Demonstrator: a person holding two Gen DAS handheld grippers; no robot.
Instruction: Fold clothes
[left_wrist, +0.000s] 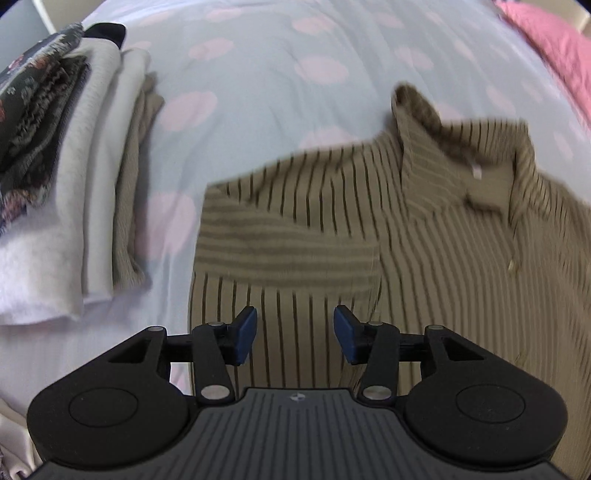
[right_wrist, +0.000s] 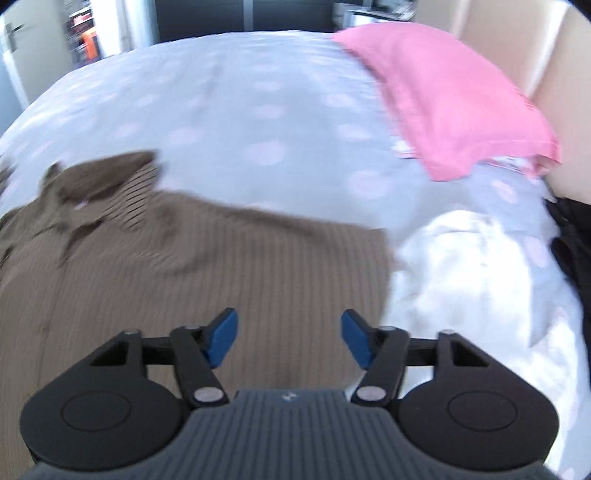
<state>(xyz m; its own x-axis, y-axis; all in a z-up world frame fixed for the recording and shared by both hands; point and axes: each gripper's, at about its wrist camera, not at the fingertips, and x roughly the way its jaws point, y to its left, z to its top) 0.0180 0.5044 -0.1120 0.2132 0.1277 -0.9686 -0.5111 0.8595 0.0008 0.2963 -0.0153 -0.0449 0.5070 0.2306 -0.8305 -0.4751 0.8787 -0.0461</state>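
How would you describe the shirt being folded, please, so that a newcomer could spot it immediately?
Start from the bed's pale blue cover with pink dots. The striped shirt lies spread on it, right of the stack of folded clothes, under both open grippers. Alone here, it is olive-brown with thin dark stripes and a collar.

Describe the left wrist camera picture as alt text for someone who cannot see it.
An olive striped shirt lies on a pale bedspread with pink dots, its left sleeve folded across the front. The left tongs hang open above the shirt, nothing between their blue pads. A stack of folded clothes sits at the left.
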